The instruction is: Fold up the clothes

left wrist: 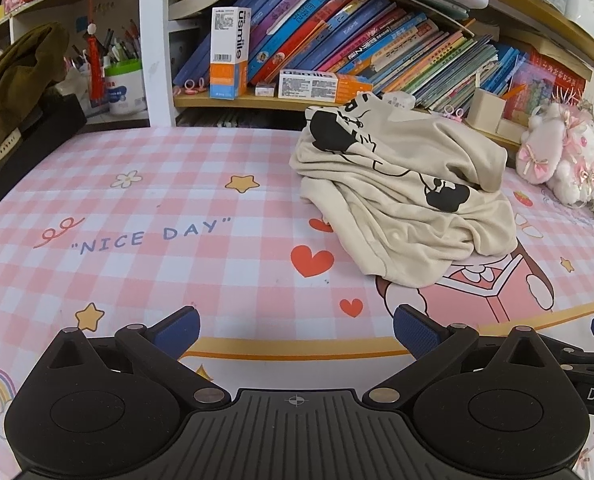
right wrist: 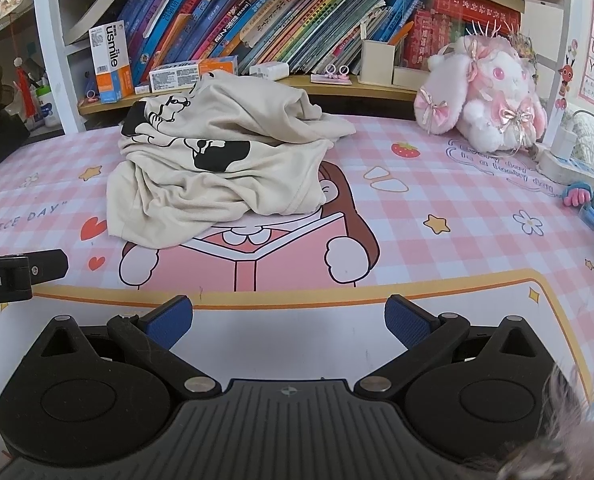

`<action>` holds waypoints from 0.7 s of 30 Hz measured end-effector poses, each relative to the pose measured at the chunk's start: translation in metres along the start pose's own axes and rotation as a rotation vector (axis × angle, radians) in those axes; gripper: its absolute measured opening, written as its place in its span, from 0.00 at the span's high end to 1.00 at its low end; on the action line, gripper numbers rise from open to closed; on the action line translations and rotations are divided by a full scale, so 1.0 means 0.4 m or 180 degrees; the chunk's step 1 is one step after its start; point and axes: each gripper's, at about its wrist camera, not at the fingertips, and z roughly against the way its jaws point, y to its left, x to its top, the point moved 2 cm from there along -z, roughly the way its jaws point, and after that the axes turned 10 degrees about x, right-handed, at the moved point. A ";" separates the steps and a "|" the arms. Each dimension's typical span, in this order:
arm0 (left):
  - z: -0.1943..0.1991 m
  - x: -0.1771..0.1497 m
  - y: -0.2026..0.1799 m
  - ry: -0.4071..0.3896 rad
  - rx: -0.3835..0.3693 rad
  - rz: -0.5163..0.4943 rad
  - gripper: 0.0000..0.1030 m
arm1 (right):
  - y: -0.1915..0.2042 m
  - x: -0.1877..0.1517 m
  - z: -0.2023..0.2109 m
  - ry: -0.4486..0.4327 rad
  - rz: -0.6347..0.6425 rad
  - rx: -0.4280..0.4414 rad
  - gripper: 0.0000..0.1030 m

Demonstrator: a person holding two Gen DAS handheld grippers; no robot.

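A cream T-shirt (left wrist: 409, 196) with a black cartoon print lies crumpled in a heap on the pink checked desk mat (left wrist: 157, 208), toward the back near the bookshelf. The same T-shirt (right wrist: 217, 168) sits ahead and left of centre in the right wrist view. My left gripper (left wrist: 296, 330) hovers open near the mat's front edge, well short of the shirt, nothing between its blue pads. My right gripper (right wrist: 288, 320) is likewise open and empty, with the shirt far ahead. The left gripper's side (right wrist: 21, 274) shows at the left edge of the right wrist view.
A shelf of books (left wrist: 357, 44) and toothpaste boxes (left wrist: 229, 52) runs along the back. A pink plush rabbit (right wrist: 481, 92) sits at the back right beside a power strip (right wrist: 569, 164). An olive garment (left wrist: 13, 84) hangs at the far left. A blue toy (right wrist: 593, 216) lies at the right edge.
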 end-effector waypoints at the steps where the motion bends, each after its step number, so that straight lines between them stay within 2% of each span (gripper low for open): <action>1: 0.000 0.000 0.001 0.0000 0.0001 0.0002 0.00 | 0.001 0.000 0.000 0.0002 0.0002 -0.0001 0.00; 13: -0.007 0.001 0.012 -0.0012 0.0022 -0.0004 0.00 | 0.012 -0.001 -0.006 0.0035 0.0012 -0.0024 0.00; 17: -0.010 0.002 0.011 -0.0064 0.0255 -0.0137 0.00 | 0.019 0.002 -0.008 0.0032 0.0022 -0.0015 0.00; 21: -0.006 0.003 0.011 -0.0115 0.0226 -0.0249 0.00 | 0.026 0.005 -0.008 0.0042 -0.0034 0.0048 0.00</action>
